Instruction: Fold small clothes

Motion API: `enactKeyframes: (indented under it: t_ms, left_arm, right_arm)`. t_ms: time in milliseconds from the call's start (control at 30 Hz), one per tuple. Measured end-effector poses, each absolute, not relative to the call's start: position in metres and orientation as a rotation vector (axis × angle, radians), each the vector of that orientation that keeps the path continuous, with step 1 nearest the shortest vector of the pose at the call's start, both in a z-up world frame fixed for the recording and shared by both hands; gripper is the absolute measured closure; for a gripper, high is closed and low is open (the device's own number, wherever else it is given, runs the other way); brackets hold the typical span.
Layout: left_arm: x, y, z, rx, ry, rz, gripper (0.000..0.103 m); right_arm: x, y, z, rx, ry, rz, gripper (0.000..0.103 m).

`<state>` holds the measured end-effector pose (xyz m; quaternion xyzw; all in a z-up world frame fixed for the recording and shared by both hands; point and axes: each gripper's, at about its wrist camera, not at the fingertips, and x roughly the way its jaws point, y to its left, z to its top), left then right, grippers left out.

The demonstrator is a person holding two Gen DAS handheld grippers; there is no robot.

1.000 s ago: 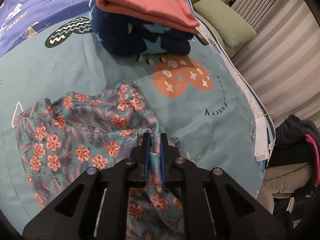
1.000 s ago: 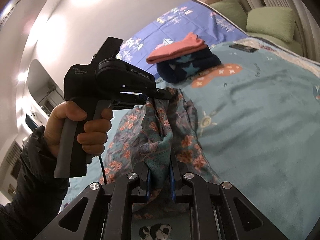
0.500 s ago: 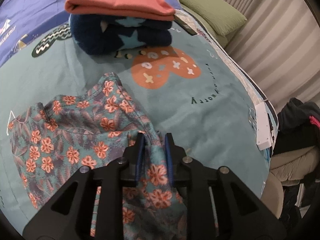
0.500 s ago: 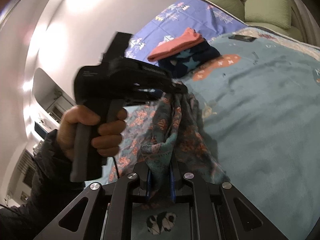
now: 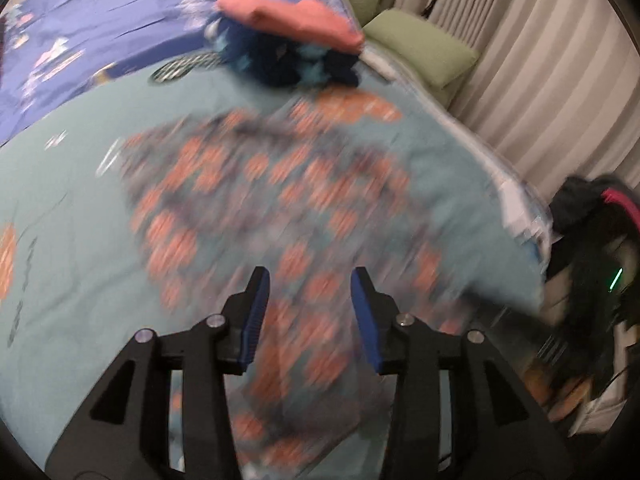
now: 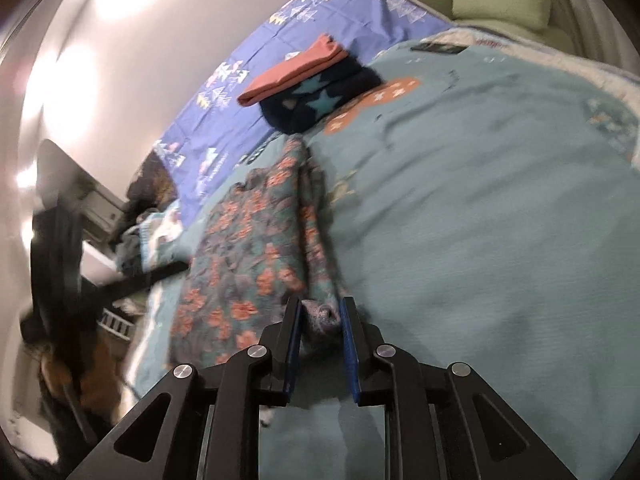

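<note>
A teal garment with orange flowers point(image 5: 280, 200) lies spread on the teal blanket point(image 5: 72, 200), blurred by motion. My left gripper point(image 5: 310, 292) hovers over its near part; the jaws are opening, well apart, with nothing pinched between them. In the right wrist view the same garment point(image 6: 248, 248) lies in a long folded strip. My right gripper point(image 6: 321, 312) has the garment's near corner between its blue pads, touching both, while the jaws are opening slightly. A dark blur of the other hand's tool point(image 6: 56, 256) sits at the left edge.
A folded coral cloth point(image 5: 288, 20) tops a navy star-patterned one point(image 5: 288, 64) at the far side of the bed. Beyond are a purple sheet point(image 5: 100, 20), green pillows point(image 5: 420, 48) and curtains point(image 5: 552, 80). Dark clothing point(image 5: 588, 216) hangs off the right bed edge.
The left gripper let go of the garment, its jaws spread, and it swung back and away. The garment dropped flat onto the blanket. The right gripper came lower with the corner.
</note>
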<state>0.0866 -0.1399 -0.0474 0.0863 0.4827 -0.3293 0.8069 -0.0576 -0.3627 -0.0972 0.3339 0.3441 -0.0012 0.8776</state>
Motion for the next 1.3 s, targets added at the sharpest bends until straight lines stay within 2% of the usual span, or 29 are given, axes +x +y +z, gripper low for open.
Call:
enactKeyframes:
  t_ms: [233, 367, 400, 433, 467, 567, 600, 633, 700, 800, 933, 1133, 1167, 1233, 1300]
  left_arm:
    - [0.061, -0.105, -0.06, 0.141, 1.01, -0.668, 0.059]
    - [0.065, -0.105, -0.068, 0.143, 1.015, -0.672, 0.059]
    - [0.061, -0.104, -0.07, 0.148, 1.011, -0.674, 0.059]
    - [0.06, -0.103, -0.072, 0.148, 1.008, -0.679, 0.059]
    - [0.058, -0.101, -0.073, 0.142, 1.007, -0.682, 0.059]
    - [0.056, -0.094, -0.072, 0.126, 1.002, -0.693, 0.059]
    - [0.057, -0.092, -0.07, 0.118, 1.001, -0.699, 0.059]
    - [0.057, -0.091, -0.068, 0.112, 1.0, -0.702, 0.059]
    - [0.057, -0.088, -0.062, 0.094, 0.993, -0.717, 0.059]
    - [0.056, -0.091, -0.052, 0.076, 0.965, -0.763, 0.059]
    - [0.063, -0.105, -0.038, 0.115, 0.913, -0.775, 0.058]
    - [0.108, -0.119, -0.036, 0.07, 0.91, -0.738, 0.058]
    - [0.117, -0.123, -0.039, 0.061, 0.917, -0.738, 0.057]
    - [0.128, -0.128, -0.049, 0.07, 0.933, -0.721, 0.047]
    - [0.14, -0.129, -0.068, 0.095, 0.978, -0.67, 0.045]
  right_arm:
    - [-0.058, -0.347, -0.063, 0.559, 0.644, 0.028, 0.082]
    - [-0.043, -0.326, -0.071, 0.539, 0.694, 0.164, 0.082]
    - [-0.035, -0.326, -0.082, 0.529, 0.753, 0.107, 0.086]
    - [-0.031, -0.332, -0.094, 0.532, 0.798, 0.052, 0.1]
    - [-0.03, -0.337, -0.1, 0.556, 0.809, 0.043, 0.103]
    - [-0.042, -0.356, -0.102, 0.649, 0.795, 0.032, 0.103]
    - [-0.046, -0.357, -0.096, 0.615, 0.784, -0.008, 0.103]
    - [-0.049, -0.356, -0.09, 0.575, 0.776, -0.056, 0.097]
    - [-0.054, -0.354, -0.075, 0.464, 0.746, -0.15, 0.097]
    - [-0.05, -0.355, -0.062, 0.469, 0.73, -0.078, 0.097]
    - [-0.017, -0.352, -0.05, 0.42, 0.748, -0.006, 0.089]
    - [0.042, -0.348, -0.037, 0.377, 0.751, 0.096, 0.089]
    - [0.055, -0.348, -0.04, 0.382, 0.762, 0.134, 0.089]
    - [0.073, -0.35, -0.049, 0.388, 0.798, 0.149, 0.089]
    - [0.089, -0.356, -0.07, 0.353, 0.873, 0.065, 0.089]
